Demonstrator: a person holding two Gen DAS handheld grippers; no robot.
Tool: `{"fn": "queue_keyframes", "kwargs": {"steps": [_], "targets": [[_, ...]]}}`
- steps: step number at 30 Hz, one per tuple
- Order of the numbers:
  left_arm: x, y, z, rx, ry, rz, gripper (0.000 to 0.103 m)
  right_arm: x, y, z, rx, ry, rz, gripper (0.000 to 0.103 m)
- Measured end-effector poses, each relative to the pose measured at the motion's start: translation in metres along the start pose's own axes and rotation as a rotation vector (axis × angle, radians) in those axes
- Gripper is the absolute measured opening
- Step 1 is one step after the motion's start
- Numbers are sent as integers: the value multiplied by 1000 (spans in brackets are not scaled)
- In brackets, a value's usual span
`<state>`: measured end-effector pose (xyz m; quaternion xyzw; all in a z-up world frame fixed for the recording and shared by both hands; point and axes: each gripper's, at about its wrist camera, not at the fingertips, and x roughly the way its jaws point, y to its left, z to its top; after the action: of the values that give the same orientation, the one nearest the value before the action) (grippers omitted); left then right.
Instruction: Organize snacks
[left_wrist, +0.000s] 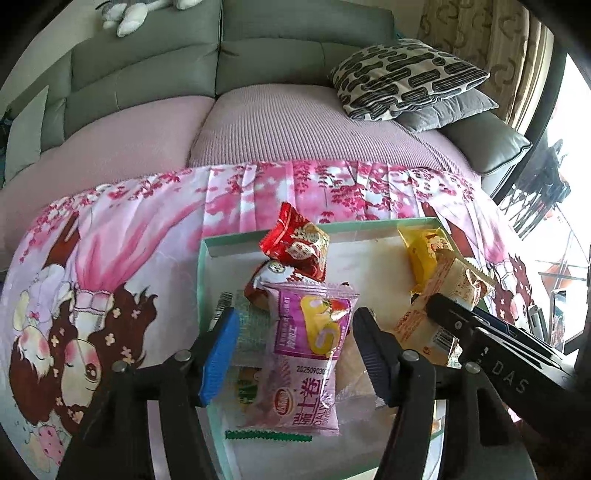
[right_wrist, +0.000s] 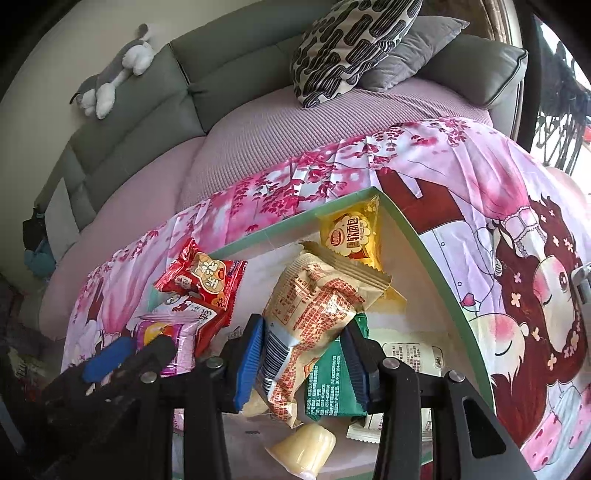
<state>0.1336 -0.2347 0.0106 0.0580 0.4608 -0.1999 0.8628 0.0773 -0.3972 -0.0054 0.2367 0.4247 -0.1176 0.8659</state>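
Left wrist view: the left claw (left_wrist: 293, 349) stands wide, its blue pads either side of a pink Swiss-roll packet (left_wrist: 308, 354) without pressing it; the packet lies flat in the green-rimmed tray (left_wrist: 201, 280). Beneath it show a green-edged wrapper (left_wrist: 267, 436) and other packets. Just beyond lies a red snack packet (left_wrist: 297, 245), leaning on the tray's far rim. To the right, the right claw's black finger reaches to a beige bread packet (left_wrist: 448, 291), with a yellow soft-bread packet (left_wrist: 424, 251) in the far corner.

Right wrist view: the right claw (right_wrist: 304, 360) has its pads closed against the beige bread packet (right_wrist: 314, 306), which rises tilted between them. A dark green packet (right_wrist: 328, 384) lies under it, a pale yellow roll (right_wrist: 303, 448) nearest the camera. The tray sits on a pink cartoon-print cloth (right_wrist: 498, 192); behind stands a grey sofa (right_wrist: 221, 70) with a patterned cushion (right_wrist: 351, 44) and a plush toy (right_wrist: 118, 70).
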Motion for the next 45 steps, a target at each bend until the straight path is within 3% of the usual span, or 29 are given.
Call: {"fn": "queue_keyframes", "kwargs": {"steps": [3,6,9,16,24,38,45], "targets": [[-6,6,1,-20,-13,27,70,-3,1,0,-5,-3,1,64],[-8,15,2,-49,-14,68,71,-5,3,1,-15,-7,-4,70],[-8,25,0,-76,-11,129,86,-5,5,1,-26,-5,-9,80],[-4,50,-4,-145,-13,236,93,-3,9,0,-53,-1,-23,89],[3,55,-6,-141,-33,265,101,-1,12,-1,-75,-6,-33,100],[4,58,-5,-162,-18,265,101,0,16,-3,-125,-27,-53,103],[-14,49,-8,-135,-46,461,101,-9,23,-8,-150,-43,-63,103]]}}
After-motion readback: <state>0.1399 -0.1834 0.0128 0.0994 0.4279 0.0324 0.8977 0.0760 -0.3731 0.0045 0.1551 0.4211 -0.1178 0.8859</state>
